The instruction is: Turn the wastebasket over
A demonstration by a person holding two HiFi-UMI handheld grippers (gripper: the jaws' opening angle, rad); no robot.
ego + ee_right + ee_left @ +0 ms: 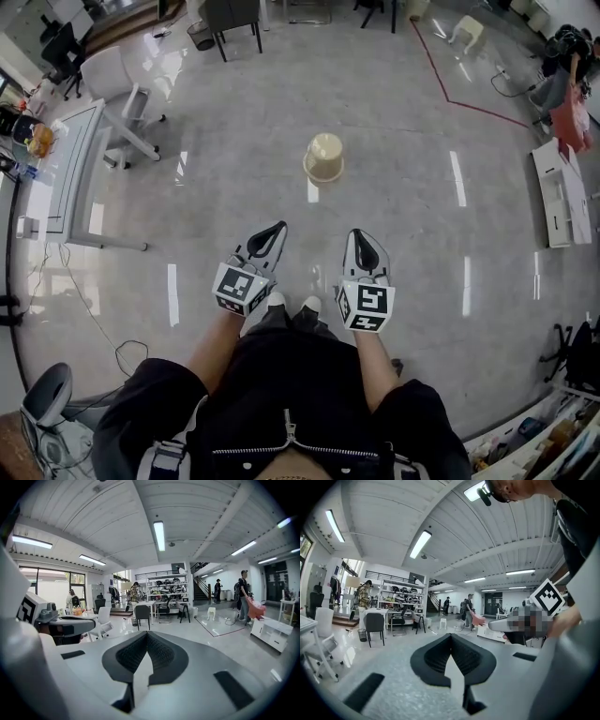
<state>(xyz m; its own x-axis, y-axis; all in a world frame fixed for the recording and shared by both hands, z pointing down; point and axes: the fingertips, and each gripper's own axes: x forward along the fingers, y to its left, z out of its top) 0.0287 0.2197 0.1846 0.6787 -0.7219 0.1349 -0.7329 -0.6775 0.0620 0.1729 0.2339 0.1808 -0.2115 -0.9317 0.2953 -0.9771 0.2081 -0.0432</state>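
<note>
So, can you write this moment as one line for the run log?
beige round plastic wastebasket: on floor ahead, untouched | left gripper: shut, empty | right gripper: shut, empty

Wastebasket point(324, 157): one, cream-beige, round and tapered. It stands alone on the glossy grey floor point(394, 122), upper centre of the head view. The narrower closed end faces up; the wider rim is down against the floor. It appears inverted and sits straight, not tilted.
</note>
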